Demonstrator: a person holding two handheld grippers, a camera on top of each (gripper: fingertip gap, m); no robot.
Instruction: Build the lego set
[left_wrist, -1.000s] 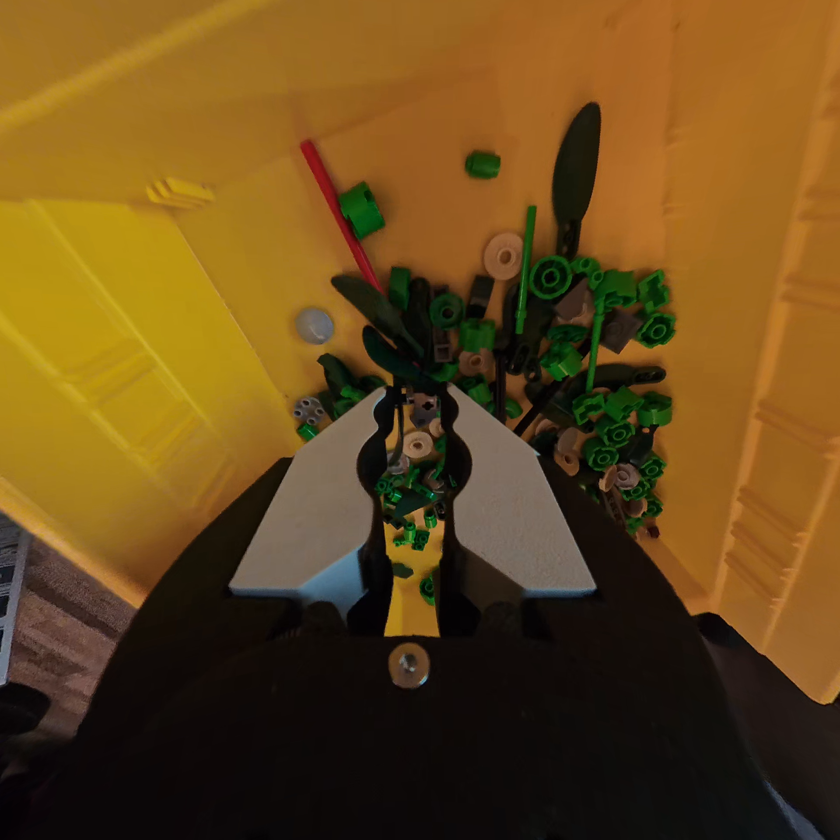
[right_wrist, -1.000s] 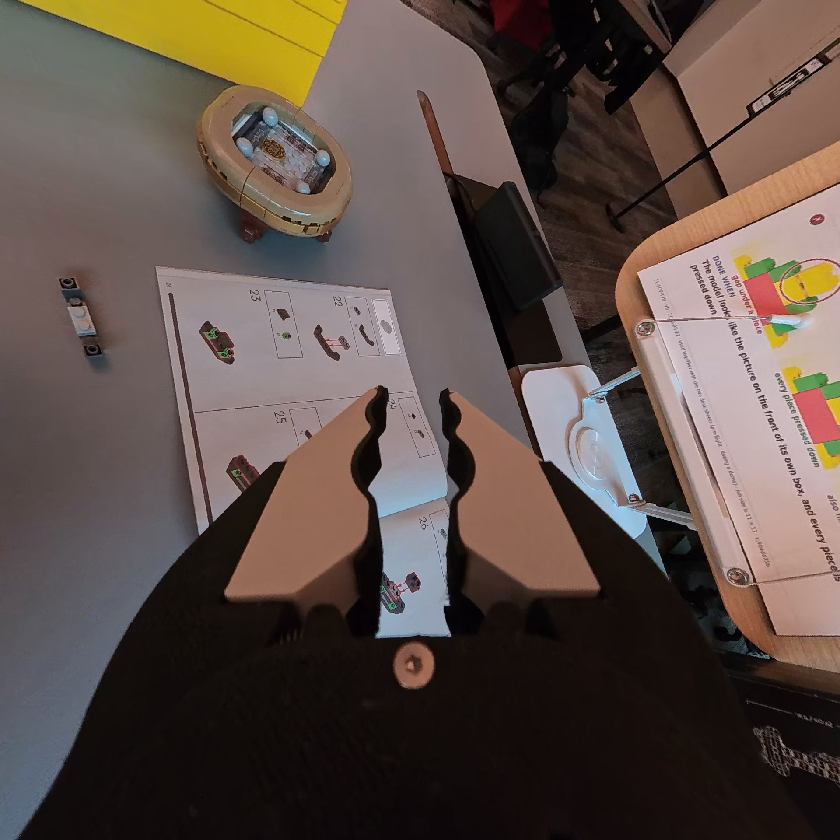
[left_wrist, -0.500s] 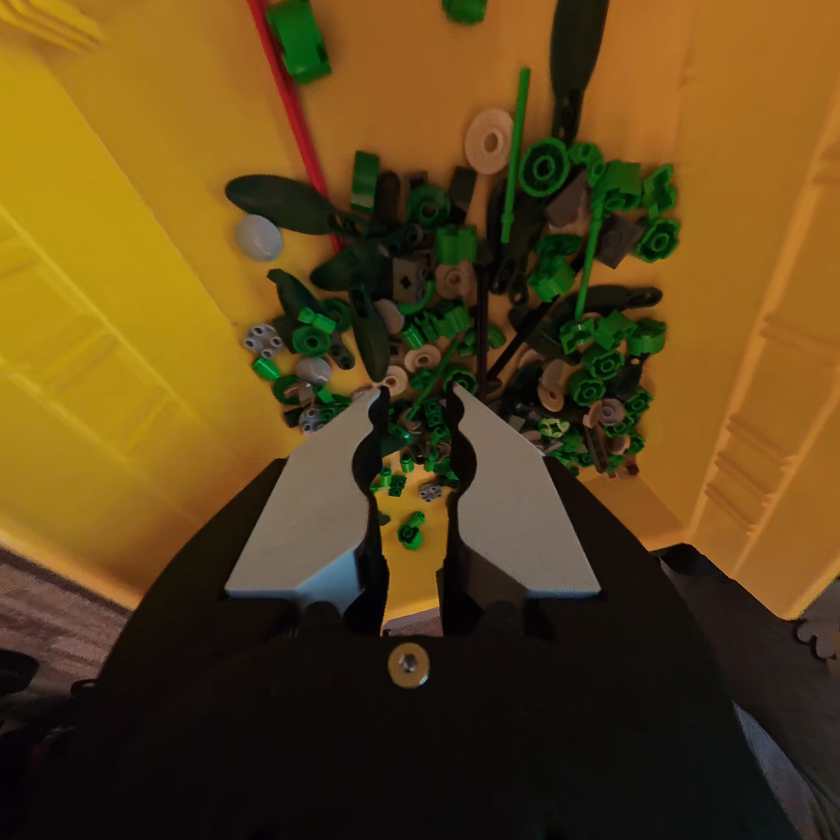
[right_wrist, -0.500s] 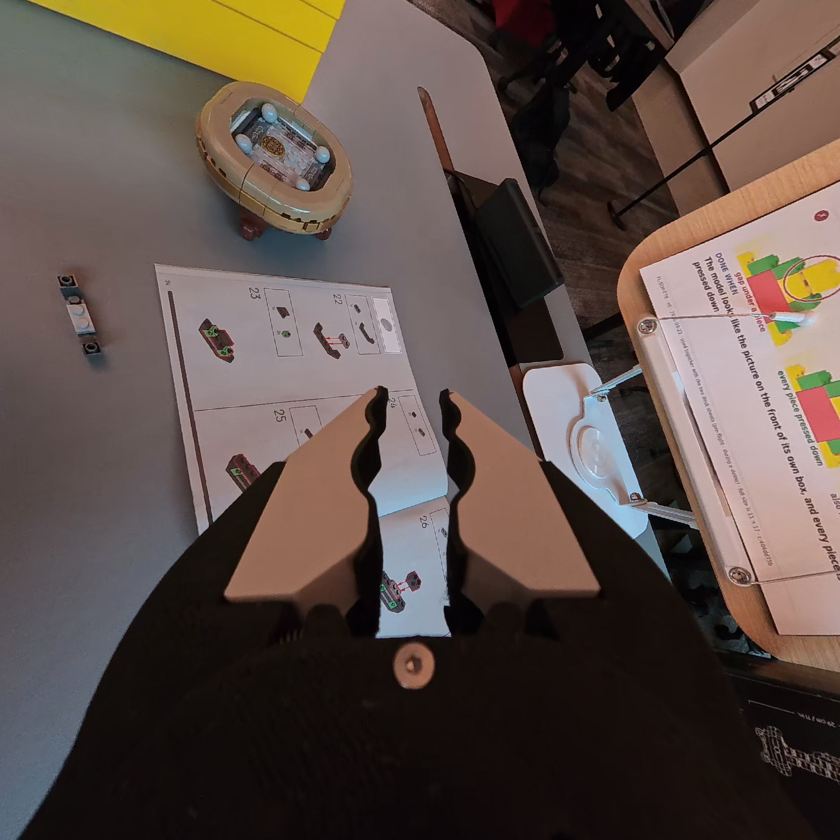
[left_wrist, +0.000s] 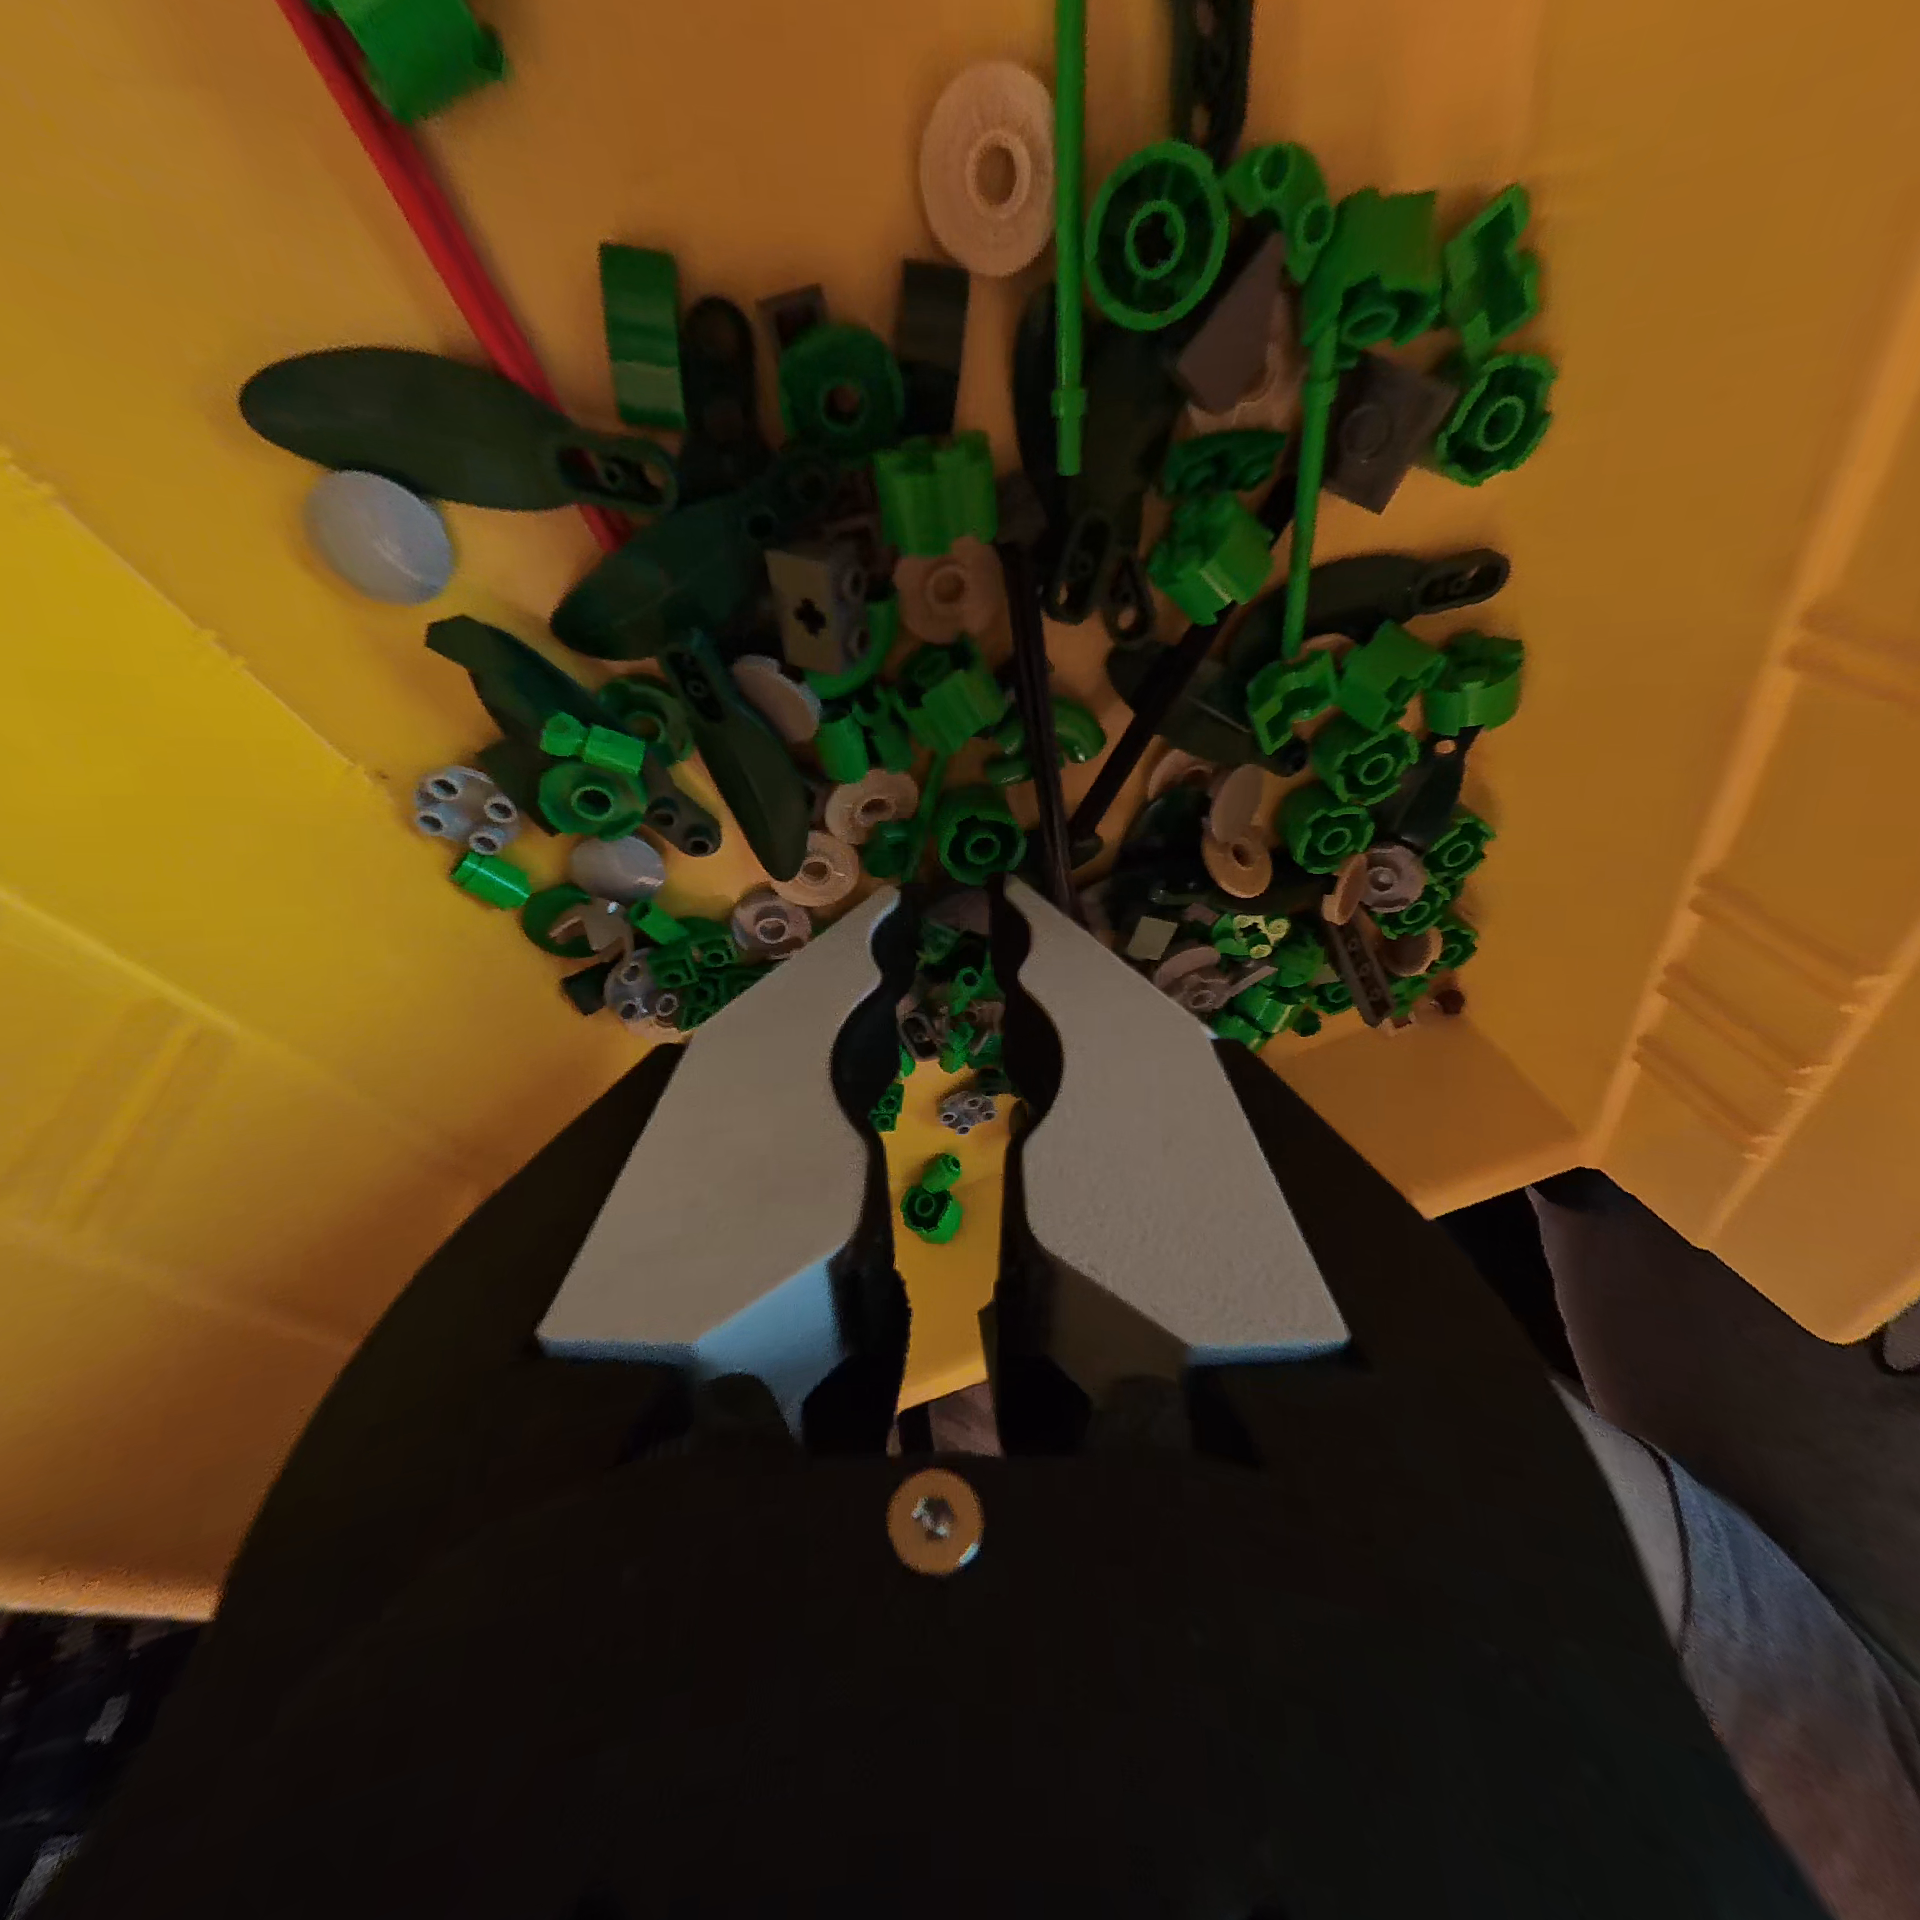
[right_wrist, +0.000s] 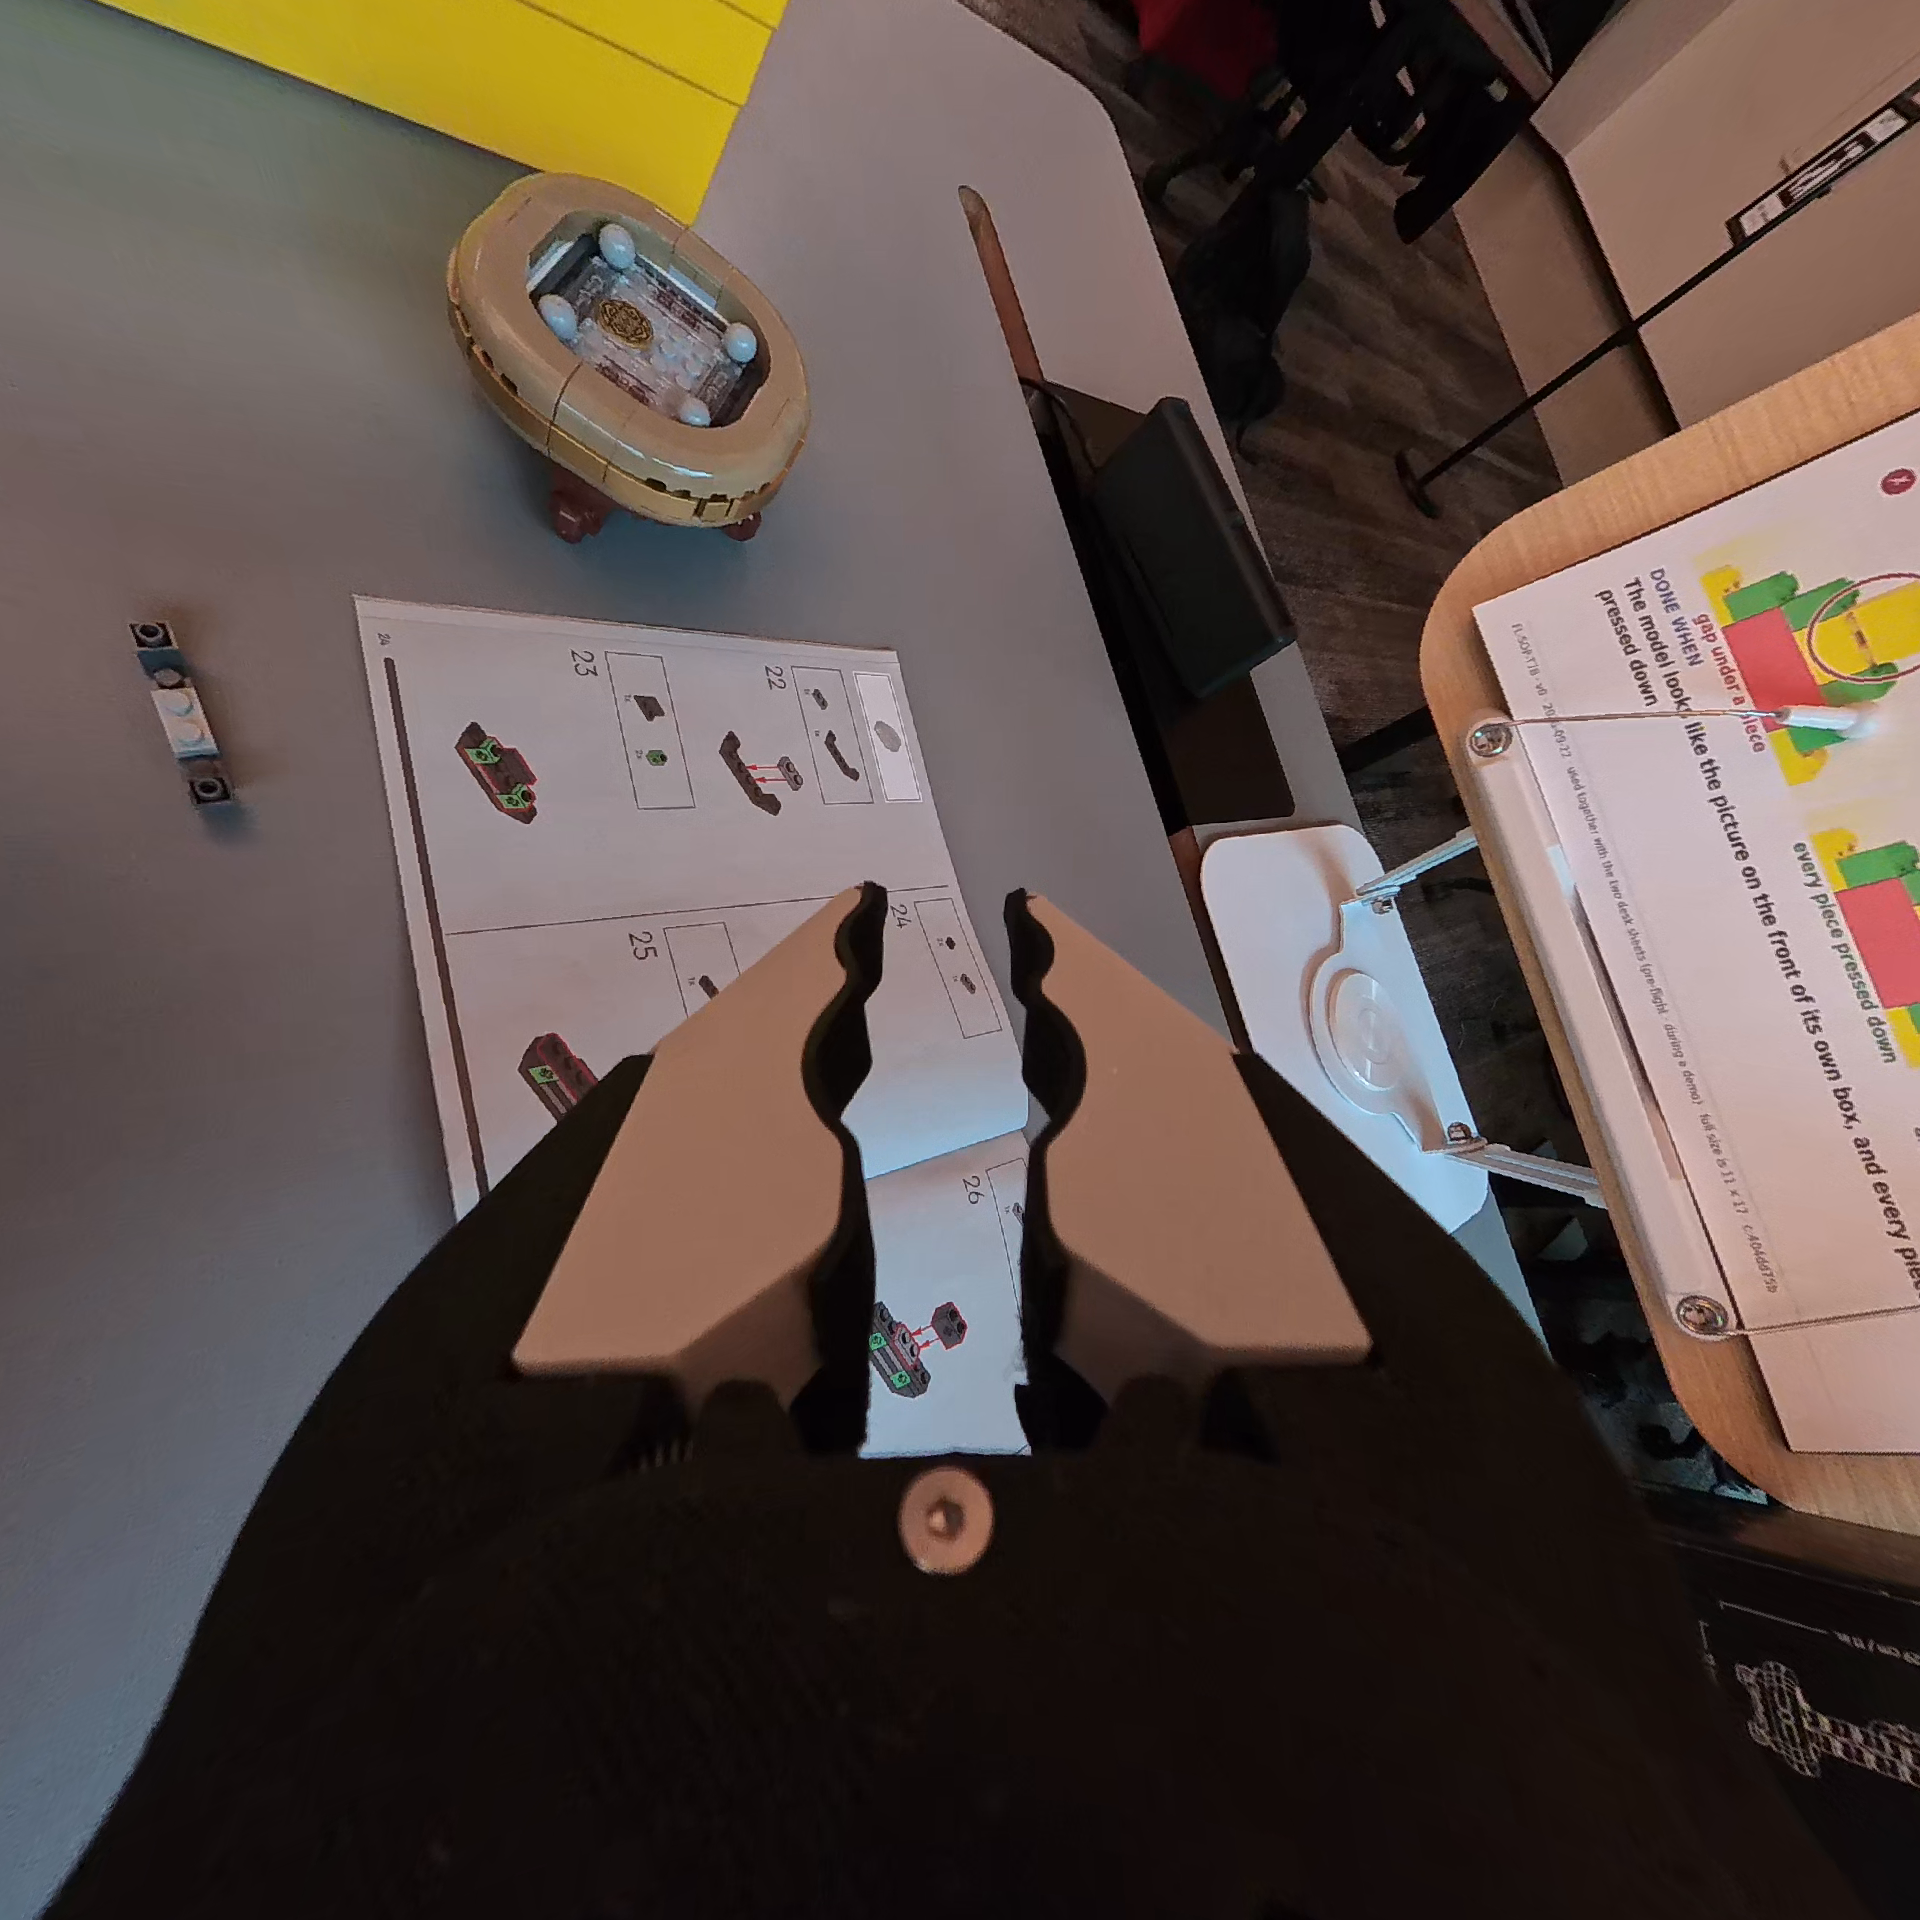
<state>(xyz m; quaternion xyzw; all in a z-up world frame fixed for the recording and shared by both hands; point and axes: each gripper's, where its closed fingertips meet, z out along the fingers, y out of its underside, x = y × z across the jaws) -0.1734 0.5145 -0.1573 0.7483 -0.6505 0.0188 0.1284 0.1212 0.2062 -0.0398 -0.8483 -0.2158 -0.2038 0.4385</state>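
In the left wrist view, a pile of green, dark green, tan and grey lego pieces (left_wrist: 1039, 644) lies in a yellow bin (left_wrist: 260, 935). My left gripper (left_wrist: 948, 896) is open and empty, its tips over the near edge of the pile. In the right wrist view, my right gripper (right_wrist: 940, 894) is open and empty above an open instruction booklet (right_wrist: 665, 852) on the grey table (right_wrist: 187, 1039). A tan oval lego pot (right_wrist: 629, 358) on dark red feet stands beyond the booklet. A small grey and white brick strip (right_wrist: 185, 717) lies to the left.
A red rod (left_wrist: 436, 239) and a grey dome piece (left_wrist: 379, 535) lie in the bin left of the pile. A yellow bin edge (right_wrist: 499, 73) sits at the table's far side. A wooden board with a printed sheet (right_wrist: 1714, 935) and a white stand (right_wrist: 1340, 1018) are to the right. Across from one pair of fingers to the other is roughly 45 cm. My right tips are about 50 cm from the grey dome piece (left_wrist: 379, 535), my left tips only 9 cm.
The left gripper has pulled back and down over the bin, so the pile sits higher in view and its near edge shows. The right gripper has not moved.
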